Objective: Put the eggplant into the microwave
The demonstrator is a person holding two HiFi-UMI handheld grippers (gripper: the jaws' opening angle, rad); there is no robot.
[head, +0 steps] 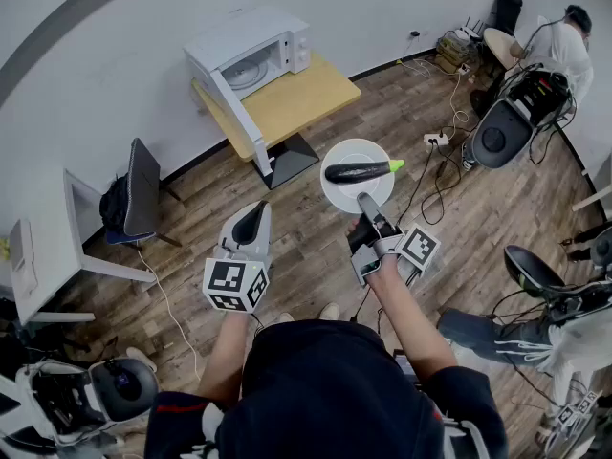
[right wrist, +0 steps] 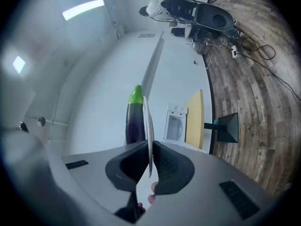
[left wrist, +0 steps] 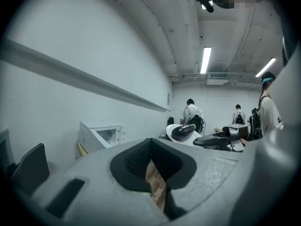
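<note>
Head view: right claw [head: 365, 202] clamped on the near rim of a white plate [head: 337, 195], eggplant [head: 356, 172] lying across it; left claw [head: 251, 220] alongside; open microwave [head: 253, 54] on the yellow table [head: 301, 98] beyond. Left gripper view: claw pressed together, empty. Right gripper view: claw pinching the plate's edge, eggplant resting on the plate.

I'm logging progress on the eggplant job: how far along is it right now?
Done: the microwave has its door open, and the eggplant lies on a white plate. In hand: the right gripper is clamped on that plate's rim, holding it above the floor, well short of the microwave; the left gripper holds nothing. Left: getting the eggplant inside the microwave.
</note>
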